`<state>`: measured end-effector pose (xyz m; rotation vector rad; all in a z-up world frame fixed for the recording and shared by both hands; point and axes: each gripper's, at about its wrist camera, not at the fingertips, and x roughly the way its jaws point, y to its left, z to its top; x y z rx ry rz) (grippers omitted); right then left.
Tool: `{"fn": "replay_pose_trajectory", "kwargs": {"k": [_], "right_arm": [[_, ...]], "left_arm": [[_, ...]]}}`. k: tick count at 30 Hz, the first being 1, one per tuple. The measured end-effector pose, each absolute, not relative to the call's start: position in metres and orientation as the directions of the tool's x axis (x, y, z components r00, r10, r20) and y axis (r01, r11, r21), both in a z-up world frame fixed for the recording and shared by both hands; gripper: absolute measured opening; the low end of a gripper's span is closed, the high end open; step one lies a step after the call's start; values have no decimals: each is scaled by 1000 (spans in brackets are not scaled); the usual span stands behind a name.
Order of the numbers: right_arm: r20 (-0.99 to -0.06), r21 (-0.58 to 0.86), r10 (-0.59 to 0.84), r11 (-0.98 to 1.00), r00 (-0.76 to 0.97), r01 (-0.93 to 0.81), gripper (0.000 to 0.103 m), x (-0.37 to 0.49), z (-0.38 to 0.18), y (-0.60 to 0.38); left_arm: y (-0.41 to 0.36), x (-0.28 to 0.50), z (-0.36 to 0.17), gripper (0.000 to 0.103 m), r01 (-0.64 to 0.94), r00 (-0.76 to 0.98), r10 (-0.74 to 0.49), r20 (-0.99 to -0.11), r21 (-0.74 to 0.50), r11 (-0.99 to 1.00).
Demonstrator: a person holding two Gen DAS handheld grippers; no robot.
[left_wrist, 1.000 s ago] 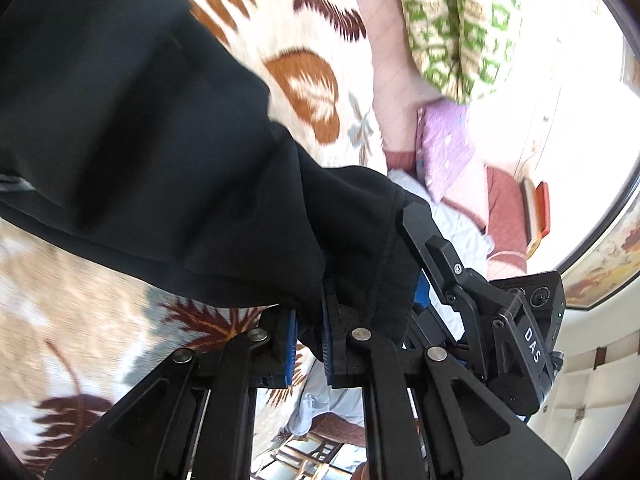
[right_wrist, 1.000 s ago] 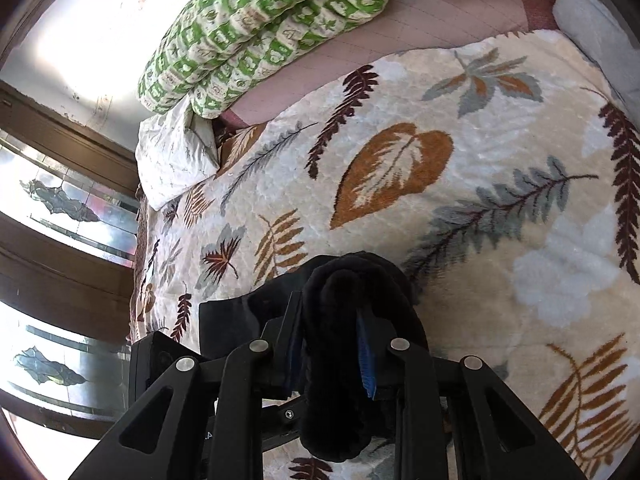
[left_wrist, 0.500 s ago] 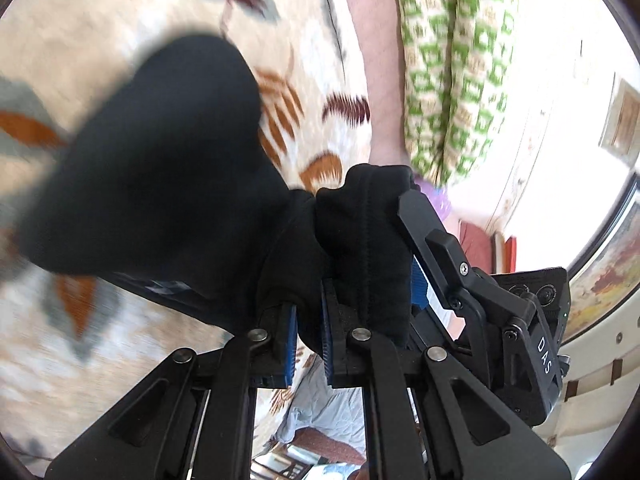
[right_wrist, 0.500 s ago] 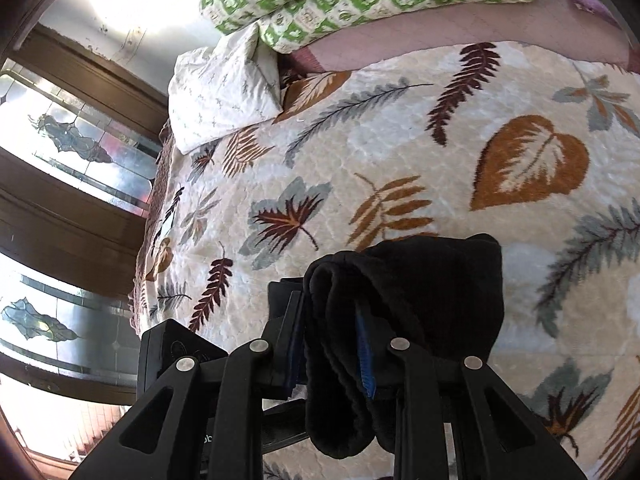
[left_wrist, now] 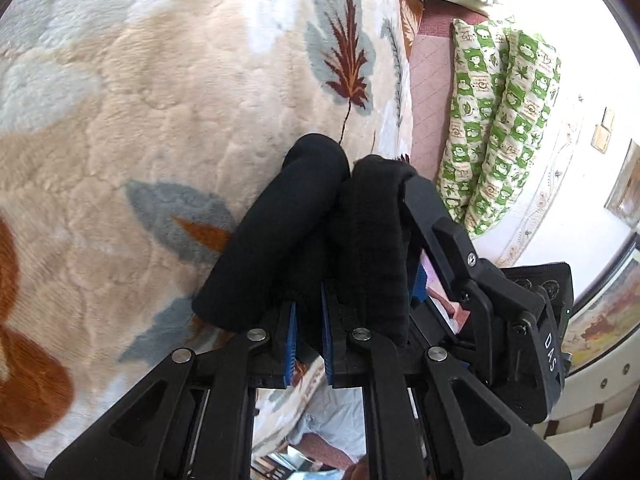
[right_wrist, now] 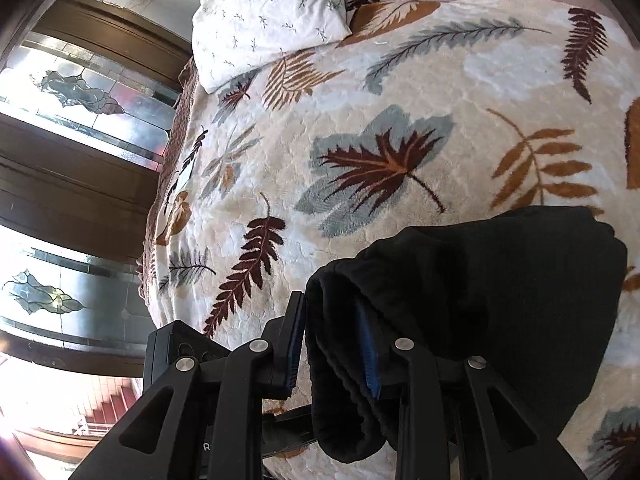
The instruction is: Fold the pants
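Note:
The black pants (left_wrist: 304, 220) are bunched over my left gripper (left_wrist: 308, 332), which is shut on a fold of the cloth between its blue pads. The other gripper's black body (left_wrist: 516, 312) sits close at the right. In the right wrist view my right gripper (right_wrist: 332, 344) is shut on a thick edge of the black pants (right_wrist: 500, 288), and the cloth drapes to the right over the bed.
A cream blanket with leaf patterns (left_wrist: 160, 100) covers the bed (right_wrist: 400, 100). A green-and-white quilt (left_wrist: 500, 120) and a white pillow (right_wrist: 268, 16) lie at its head. Dark wood doors with patterned glass (right_wrist: 80, 152) stand beside the bed.
Both grippers have swung across the bed with the pants. The large hanging spread of black cloth in the left view has shrunk to a compact bunch on the fingers.

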<state>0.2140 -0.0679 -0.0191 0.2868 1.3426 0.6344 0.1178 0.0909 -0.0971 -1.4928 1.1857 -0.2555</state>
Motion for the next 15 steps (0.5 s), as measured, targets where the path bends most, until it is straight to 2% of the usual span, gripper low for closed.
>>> {"fn": "replay_pose_trajectory", "kwargs": {"k": [7,9,11,13,15], "right_arm": [[-814,498,561,807,150,-316,42,201,11,-65],[-796,508,579,798,178,-325,50,195,26,-70],[-788,501,580,799,207,-332,59,192,40,-76],[-778,498,581,802,239,-329,64,188,52,-84],[-757,517,596,797,268,-311,69,188,61,-95]], "left_arm": [[101,104,-84,14,-482,419,-806,-418,-855,193],[106,98,-81,25,-496,403,-799,-447,-840,220],[114,90,-80,41,-511,413,-781,-469,-829,227],[123,85,-82,48,-533,414,-770,-486,-815,228],[131,81,-87,48,-564,411,-779,-473,-804,191]]}}
